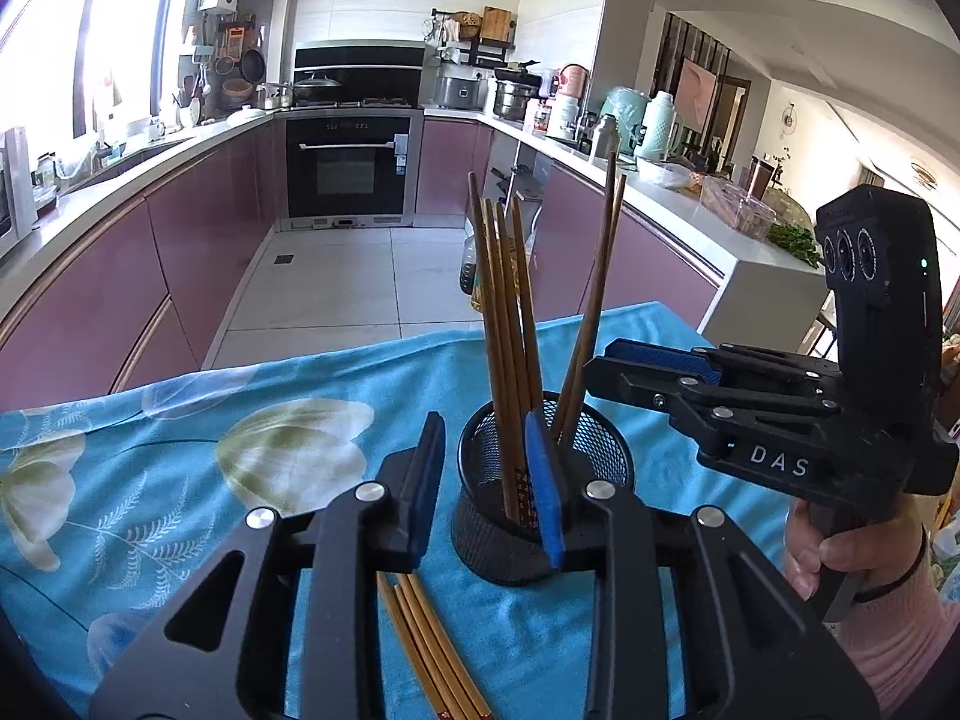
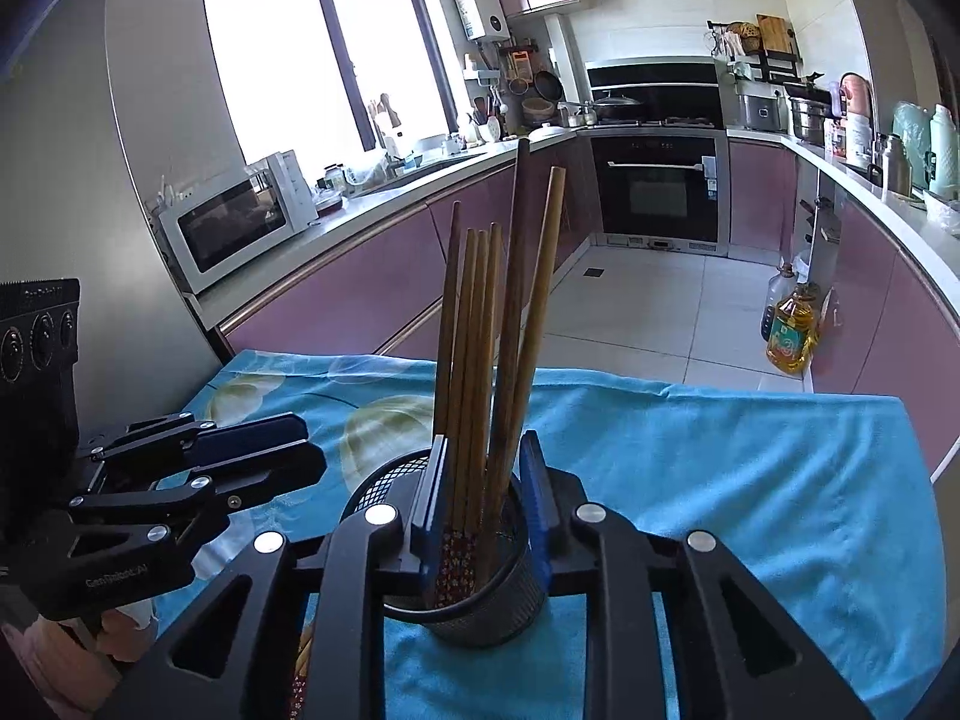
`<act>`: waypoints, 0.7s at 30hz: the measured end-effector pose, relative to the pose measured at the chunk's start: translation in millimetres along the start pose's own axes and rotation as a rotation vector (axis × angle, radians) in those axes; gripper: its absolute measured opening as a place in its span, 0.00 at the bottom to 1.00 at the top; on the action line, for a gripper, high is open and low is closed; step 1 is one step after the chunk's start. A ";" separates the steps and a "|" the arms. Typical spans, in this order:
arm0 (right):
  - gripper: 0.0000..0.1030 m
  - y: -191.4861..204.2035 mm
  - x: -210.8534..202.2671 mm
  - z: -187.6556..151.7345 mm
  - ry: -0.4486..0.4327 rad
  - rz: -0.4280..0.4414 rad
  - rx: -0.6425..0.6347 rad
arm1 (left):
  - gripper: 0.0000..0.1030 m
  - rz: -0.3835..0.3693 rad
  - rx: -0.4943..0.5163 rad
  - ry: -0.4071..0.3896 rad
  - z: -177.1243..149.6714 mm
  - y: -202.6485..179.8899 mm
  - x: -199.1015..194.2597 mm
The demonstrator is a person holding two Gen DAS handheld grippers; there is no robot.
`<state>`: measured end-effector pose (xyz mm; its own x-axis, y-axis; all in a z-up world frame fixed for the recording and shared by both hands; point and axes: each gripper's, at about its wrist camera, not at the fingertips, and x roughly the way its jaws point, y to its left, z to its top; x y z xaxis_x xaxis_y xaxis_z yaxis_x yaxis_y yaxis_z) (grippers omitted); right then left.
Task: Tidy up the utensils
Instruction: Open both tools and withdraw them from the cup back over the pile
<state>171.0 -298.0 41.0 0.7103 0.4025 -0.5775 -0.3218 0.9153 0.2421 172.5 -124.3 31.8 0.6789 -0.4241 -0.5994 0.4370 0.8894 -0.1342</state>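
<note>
Chopsticks stand in mesh holder between parted right gripper pads.

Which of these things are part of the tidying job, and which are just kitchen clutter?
Part of the job:
- black mesh holder
- chopsticks standing in it
- loose chopsticks on the cloth
- left gripper and right gripper, jaws open

Just lying about:
- blue flowered tablecloth
- microwave
- oil bottle on the floor
- oven
</note>
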 end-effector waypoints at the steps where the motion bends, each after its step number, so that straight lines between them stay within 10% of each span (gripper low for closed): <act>1: 0.21 -0.3 -1.0 -1.0 -0.003 -0.001 0.003 | 0.34 0.009 0.002 -0.009 -1.7 -0.1 -3.0; 21: 0.56 37.7 -46.3 -48.4 -0.036 0.109 -0.080 | 0.72 0.174 0.004 -0.091 -54.6 10.9 -61.2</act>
<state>95.7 -282.8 39.1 0.6902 0.5008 -0.5223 -0.4460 0.8628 0.2380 103.6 -79.3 23.9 0.7948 -0.2775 -0.5397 0.3106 0.9500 -0.0312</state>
